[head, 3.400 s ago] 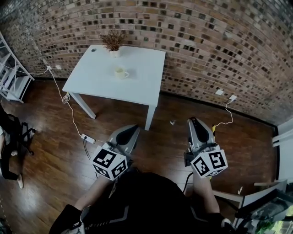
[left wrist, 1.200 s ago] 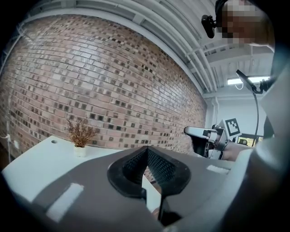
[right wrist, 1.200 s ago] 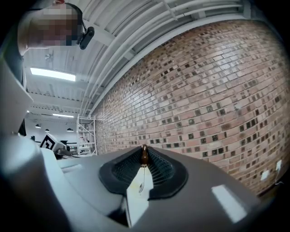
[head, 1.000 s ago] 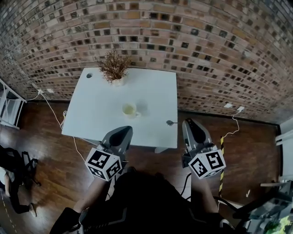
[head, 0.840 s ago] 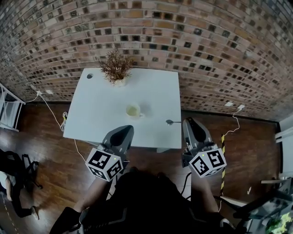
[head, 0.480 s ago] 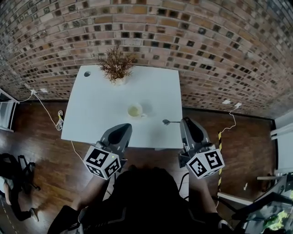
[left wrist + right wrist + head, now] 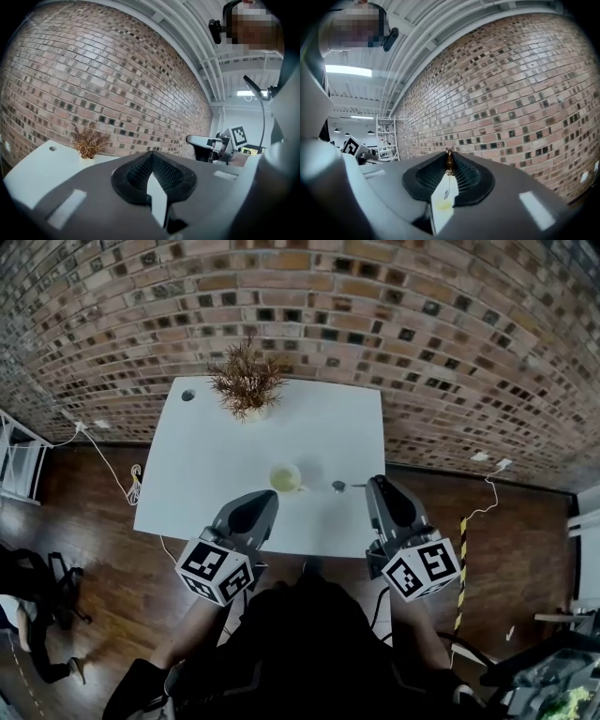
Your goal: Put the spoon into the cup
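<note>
A pale cup [image 7: 285,477] stands on the white table [image 7: 206,465], a little in from its front edge. My right gripper [image 7: 373,486] is shut on the handle of a metal spoon [image 7: 339,487], whose bowl sticks out to the left, just right of the cup. In the right gripper view the cup [image 7: 443,205] and the thin spoon [image 7: 446,190] show in the slit between the jaws. My left gripper [image 7: 262,498] hangs over the table's front edge, below and left of the cup, shut and empty. Its jaws meet at the tips in the left gripper view [image 7: 152,157].
A dried plant in a small pot [image 7: 246,385] stands at the table's back edge against the brick wall [image 7: 422,343]. A cable [image 7: 112,465] lies on the wooden floor to the left. A metal shelf [image 7: 19,460] and a chair [image 7: 33,587] are farther left.
The table has come nearer as the person stepped up to it. Both grippers now reach over its front edge, and the spoon has moved closer to the cup.
</note>
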`<move>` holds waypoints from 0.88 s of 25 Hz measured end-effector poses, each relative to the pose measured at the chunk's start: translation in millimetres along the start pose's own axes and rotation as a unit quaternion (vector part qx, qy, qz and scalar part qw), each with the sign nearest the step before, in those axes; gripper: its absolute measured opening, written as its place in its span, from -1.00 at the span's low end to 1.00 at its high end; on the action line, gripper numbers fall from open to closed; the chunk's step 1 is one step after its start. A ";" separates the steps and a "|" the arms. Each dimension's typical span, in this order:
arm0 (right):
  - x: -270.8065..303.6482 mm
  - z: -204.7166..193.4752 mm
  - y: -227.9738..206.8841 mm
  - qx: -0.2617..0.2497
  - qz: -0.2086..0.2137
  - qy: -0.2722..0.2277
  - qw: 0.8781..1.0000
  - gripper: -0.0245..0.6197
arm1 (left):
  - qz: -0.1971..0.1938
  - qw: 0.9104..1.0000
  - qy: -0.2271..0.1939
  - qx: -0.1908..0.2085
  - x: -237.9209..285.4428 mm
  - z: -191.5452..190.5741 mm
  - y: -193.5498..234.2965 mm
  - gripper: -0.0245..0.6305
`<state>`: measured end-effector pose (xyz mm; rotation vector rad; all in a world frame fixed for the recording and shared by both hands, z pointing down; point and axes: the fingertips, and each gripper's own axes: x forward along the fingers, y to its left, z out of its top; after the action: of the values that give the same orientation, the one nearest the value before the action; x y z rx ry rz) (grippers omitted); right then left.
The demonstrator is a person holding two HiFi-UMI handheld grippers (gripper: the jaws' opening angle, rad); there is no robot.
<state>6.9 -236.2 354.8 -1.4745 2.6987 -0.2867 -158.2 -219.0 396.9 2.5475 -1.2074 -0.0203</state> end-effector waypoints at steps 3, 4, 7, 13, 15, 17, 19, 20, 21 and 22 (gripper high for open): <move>19.9 5.7 -0.1 -0.004 0.026 -0.007 1.000 -0.77 | 0.006 1.000 0.005 0.018 13.8 7.3 5.3 -0.94; 24.3 6.4 -0.7 -0.004 0.032 -0.008 0.999 -0.78 | 0.008 1.000 0.005 0.018 17.8 8.3 6.8 -0.94; 35.1 9.1 -6.5 -0.008 0.047 -0.009 0.999 -0.77 | 0.015 1.000 0.006 0.015 30.2 9.0 10.2 -0.94; 50.8 4.4 -18.9 0.003 0.079 -0.004 0.997 -0.77 | 0.041 0.999 0.013 0.025 45.3 7.7 17.5 -0.94; 59.0 1.5 -19.3 0.004 0.085 0.001 0.996 -0.78 | 0.050 0.998 0.014 0.022 46.2 8.1 24.3 -0.94; 66.1 -1.6 -14.3 0.011 0.088 0.005 0.996 -0.78 | 0.056 0.998 0.017 0.018 42.3 8.4 32.2 -0.94; 73.2 -2.7 -8.1 0.011 0.091 0.007 0.996 -0.77 | 0.055 0.998 0.018 0.018 39.7 10.4 41.0 -0.94; 78.2 -3.3 -5.8 0.009 0.091 0.008 0.996 -0.77 | 0.055 0.998 0.019 0.017 39.4 11.9 46.6 -0.94; 83.6 -4.4 -3.9 0.009 0.089 0.009 0.996 -0.77 | 0.055 0.998 0.019 0.015 38.9 13.2 52.4 -0.94; 88.7 -5.7 -1.8 0.010 0.086 0.010 0.996 -0.78 | 0.053 0.998 0.020 0.015 38.2 14.5 57.4 -0.94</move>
<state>-40.6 -310.7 364.5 -1.2306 2.8062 -0.3197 -179.0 -285.9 404.6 2.4932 -1.3338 0.0729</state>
